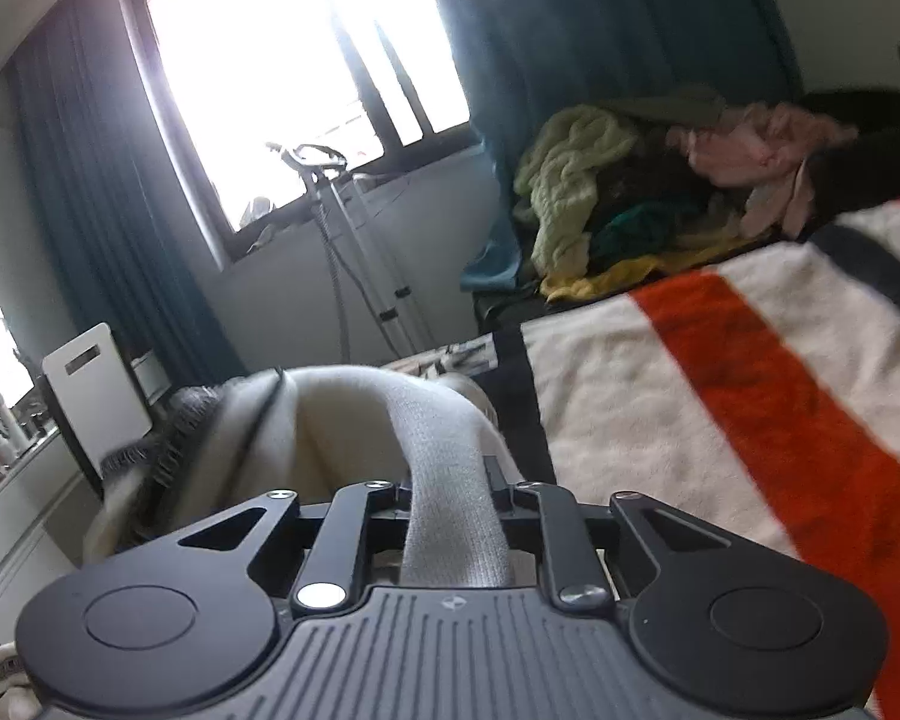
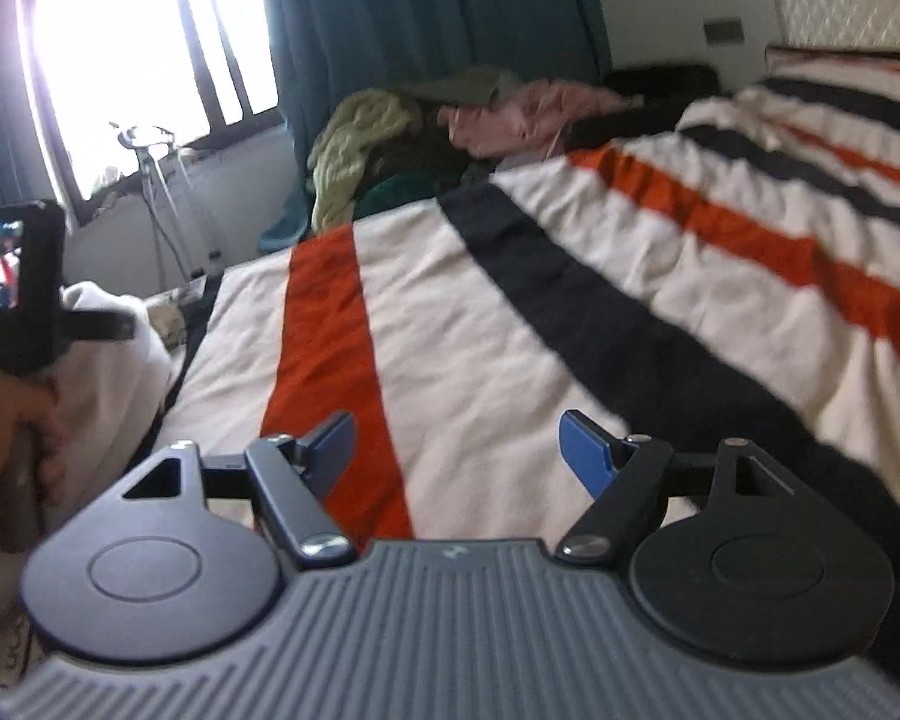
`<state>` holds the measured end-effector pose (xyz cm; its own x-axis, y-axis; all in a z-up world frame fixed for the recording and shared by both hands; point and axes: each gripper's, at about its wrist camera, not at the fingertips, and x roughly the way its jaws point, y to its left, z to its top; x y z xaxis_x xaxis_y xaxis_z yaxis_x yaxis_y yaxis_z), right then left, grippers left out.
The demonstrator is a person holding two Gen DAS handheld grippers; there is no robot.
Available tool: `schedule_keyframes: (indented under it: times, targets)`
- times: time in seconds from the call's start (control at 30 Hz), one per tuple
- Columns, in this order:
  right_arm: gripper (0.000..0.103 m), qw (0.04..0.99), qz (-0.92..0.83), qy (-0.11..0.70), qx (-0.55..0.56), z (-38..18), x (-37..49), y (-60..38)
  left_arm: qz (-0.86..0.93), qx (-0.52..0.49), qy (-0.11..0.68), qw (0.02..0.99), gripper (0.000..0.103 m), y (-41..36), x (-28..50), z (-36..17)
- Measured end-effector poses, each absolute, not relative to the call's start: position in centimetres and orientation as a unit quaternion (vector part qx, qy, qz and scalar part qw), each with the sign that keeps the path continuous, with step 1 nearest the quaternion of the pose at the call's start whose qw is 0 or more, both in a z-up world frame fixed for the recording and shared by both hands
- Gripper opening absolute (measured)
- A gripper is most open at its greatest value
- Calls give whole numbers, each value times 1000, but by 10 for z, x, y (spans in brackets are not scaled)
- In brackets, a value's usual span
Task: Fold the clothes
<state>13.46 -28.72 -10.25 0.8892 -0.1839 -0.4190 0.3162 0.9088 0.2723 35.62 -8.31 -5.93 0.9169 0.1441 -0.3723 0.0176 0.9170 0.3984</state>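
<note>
The left gripper [image 1: 450, 480] pinches a cream garment [image 1: 330, 420] at the bed's [image 2: 450, 330] edge; the right gripper [image 2: 456, 450] hovers spread above the striped blanket [image 2: 570, 252].

The left gripper's [image 1: 450, 480] fingertips are hidden under the cream garment [image 1: 354, 420] bunched over them. In the right wrist view the hand [image 2: 12, 438] on that gripper is cut off by the left edge. The clothes pile [image 2: 450, 120] is smeared (single pieces run together). The window [image 1: 282, 72] is blown out white, hiding whatever lies outside. The striped blanket [image 2: 570, 312] runs off the right edge.
</note>
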Motion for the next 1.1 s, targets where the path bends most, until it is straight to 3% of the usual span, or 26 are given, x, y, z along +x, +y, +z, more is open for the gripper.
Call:
schedule_keyframes:
  times: [0.17,0.33,0.5,0.7,0.83,0.9,0.97,1.1]
  targets:
    - [77,965,-131,171,149,-92,122,-282,-2,139,139,981,15,-60,305,3]
    - [77,971,-136,151,128,-79,109,-275,-59,114,64,990,15,-37,201,46]
    - [77,975,-143,136,106,-69,98,-268,-121,87,104,983,16,-9,101,13]
    - [77,977,-137,138,83,-67,83,-261,-134,49,177,974,20,18,62,-39]
    - [77,977,-129,154,78,-70,76,-253,-130,37,203,970,29,21,68,-44]
    - [77,977,-122,161,72,-71,76,-248,-136,18,209,968,41,26,68,-41]
    - [76,977,-116,168,63,-74,78,-242,-127,-4,216,968,70,35,70,-41]
    - [76,975,-98,185,70,-80,81,-236,-121,-44,226,966,84,54,75,-36]
